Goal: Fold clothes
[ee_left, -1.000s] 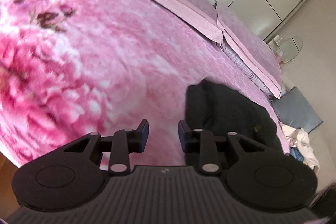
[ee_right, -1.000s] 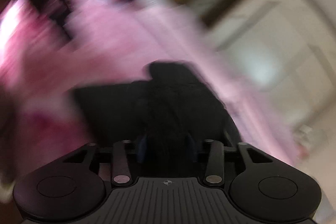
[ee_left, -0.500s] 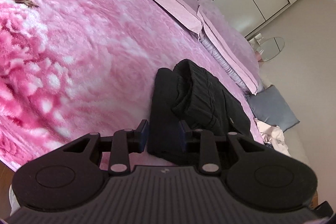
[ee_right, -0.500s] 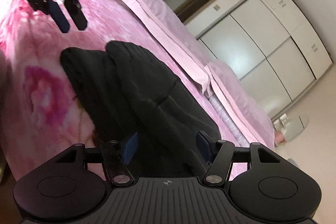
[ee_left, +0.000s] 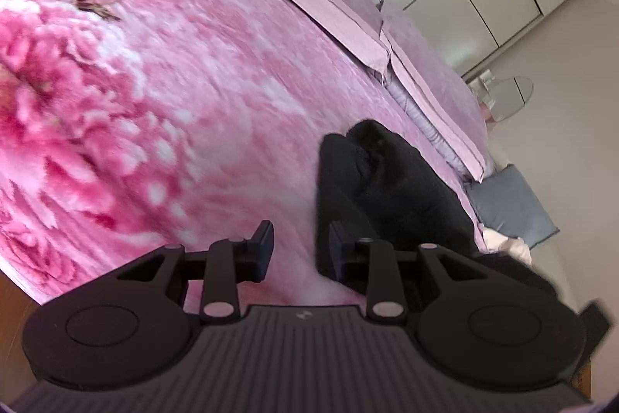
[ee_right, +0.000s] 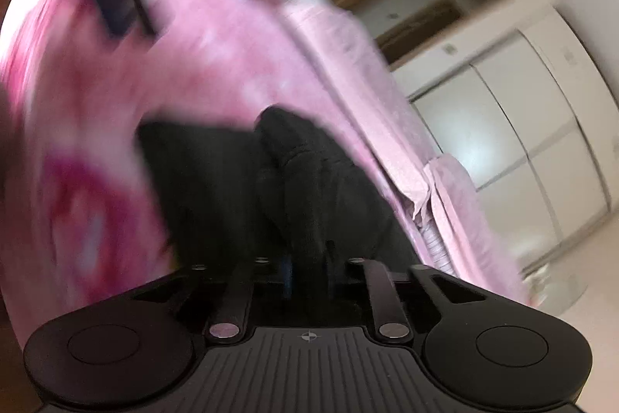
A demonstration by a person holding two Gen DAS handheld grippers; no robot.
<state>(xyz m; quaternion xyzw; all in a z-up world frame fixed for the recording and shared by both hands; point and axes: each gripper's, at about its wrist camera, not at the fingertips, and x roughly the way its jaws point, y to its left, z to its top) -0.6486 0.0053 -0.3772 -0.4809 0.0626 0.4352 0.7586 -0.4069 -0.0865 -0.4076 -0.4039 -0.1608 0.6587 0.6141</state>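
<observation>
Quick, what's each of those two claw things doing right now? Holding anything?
Left gripper: open, nothing between its fingers, the black garment just beside it.
Right gripper: jaws closing on the black garment's near edge.

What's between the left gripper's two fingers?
Nothing is held: between the left gripper fingers only the pink floral blanket shows, in the left wrist view. The black garment lies beside its right finger.

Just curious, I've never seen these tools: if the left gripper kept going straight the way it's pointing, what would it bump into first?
Probably the pink floral blanket. The left gripper tilts down at it, jaws apart and empty; the black garment lies just right of that line.
</observation>
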